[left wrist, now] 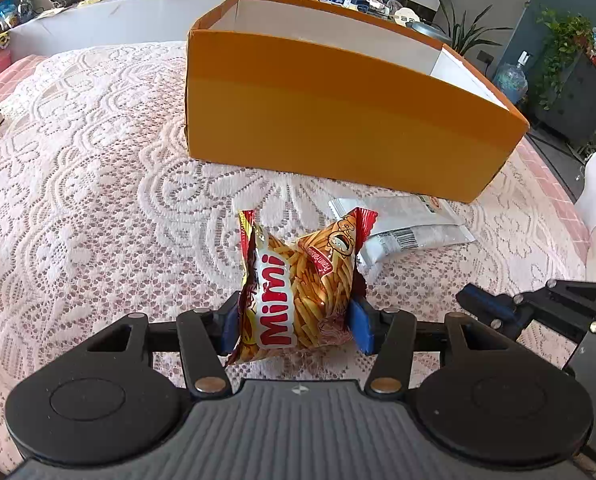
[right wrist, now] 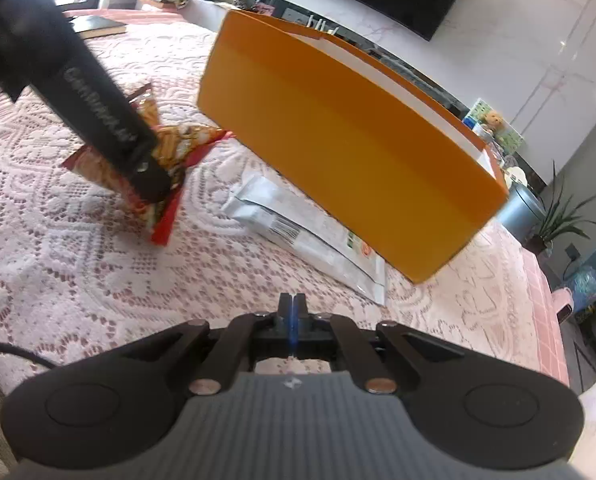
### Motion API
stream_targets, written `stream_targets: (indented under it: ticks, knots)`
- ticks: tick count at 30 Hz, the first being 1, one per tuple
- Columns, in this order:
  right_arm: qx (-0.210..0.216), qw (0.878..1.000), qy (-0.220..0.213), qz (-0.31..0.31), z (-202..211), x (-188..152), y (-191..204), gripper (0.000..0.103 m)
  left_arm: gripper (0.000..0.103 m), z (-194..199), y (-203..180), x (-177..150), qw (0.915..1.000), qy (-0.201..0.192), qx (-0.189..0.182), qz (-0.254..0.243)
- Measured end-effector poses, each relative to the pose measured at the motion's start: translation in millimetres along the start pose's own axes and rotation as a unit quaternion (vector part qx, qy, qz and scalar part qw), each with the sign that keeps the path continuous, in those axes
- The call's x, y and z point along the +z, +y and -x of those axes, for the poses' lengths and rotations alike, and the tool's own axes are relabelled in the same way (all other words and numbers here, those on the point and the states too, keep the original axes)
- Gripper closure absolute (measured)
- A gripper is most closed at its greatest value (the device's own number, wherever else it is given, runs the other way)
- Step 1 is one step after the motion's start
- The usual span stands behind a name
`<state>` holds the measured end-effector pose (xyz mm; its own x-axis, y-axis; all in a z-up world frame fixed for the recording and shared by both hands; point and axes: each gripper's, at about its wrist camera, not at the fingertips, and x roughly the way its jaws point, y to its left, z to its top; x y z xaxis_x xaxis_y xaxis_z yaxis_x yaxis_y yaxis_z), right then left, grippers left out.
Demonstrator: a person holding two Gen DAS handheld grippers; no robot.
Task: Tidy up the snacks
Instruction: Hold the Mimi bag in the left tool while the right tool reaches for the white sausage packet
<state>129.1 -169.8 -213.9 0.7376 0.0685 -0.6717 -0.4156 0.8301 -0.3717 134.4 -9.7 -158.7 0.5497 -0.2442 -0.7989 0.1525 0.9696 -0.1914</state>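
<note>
A red-and-yellow foil packet of Mimi snack sticks (left wrist: 298, 292) hangs pinched between the blue-padded fingers (left wrist: 361, 326) of the left gripper (left wrist: 294, 326), lifted off a worktop covered in pink-and-white lace cloth (left wrist: 90, 184). Just beyond it stands a large open orange cardboard box with a white lining (left wrist: 338, 120), its near wall facing the packet. A flat silver-white foil pouch with a barcode (right wrist: 310, 244) lies on the lace beside the foot of the box, touching or nearly touching its wall. The right gripper (right wrist: 292, 312) hovers near that pouch with its fingers pressed together on nothing.

The step in hand looks to be carrying the Mimi packet over into the box. To do it well, the packet should rise enough for its dangling lower corner to clear the orange rim, travel past the near wall, and be let go only once it is over the white interior. The grip sits across the packet's puffy middle, so steady pressure matters; a squeeze too hard could burst it, too loose could let it slide.
</note>
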Motion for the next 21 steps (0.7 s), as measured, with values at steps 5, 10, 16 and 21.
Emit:
stream_targets:
  ticks: [5, 10, 16, 21]
  knots:
    - [-0.043, 0.998, -0.013, 0.034, -11.4, -0.7, 4.7, 0.098, 0.042, -1.5, 0.8, -1.0, 0.9999, -0.008, 0.008, -0.002]
    - [-0.065, 0.995, -0.014, 0.073, -24.6, 2.7, 8.3, 0.093, 0.042, -5.6, 2.6, -0.1, 1.0, -0.005, 0.004, 0.001]
    - [-0.078, 0.987, -0.02, 0.14, -32.0, 7.5, 14.4, 0.084, 0.042, -8.5, 6.7, 2.0, 1.0, -0.005, -0.002, 0.005]
    - [-0.064, 0.984, -0.024, 0.162, -37.1, 10.9, 15.4, 0.101, 0.042, -9.7, 9.6, 3.4, 0.9999, -0.005, -0.005, 0.008]
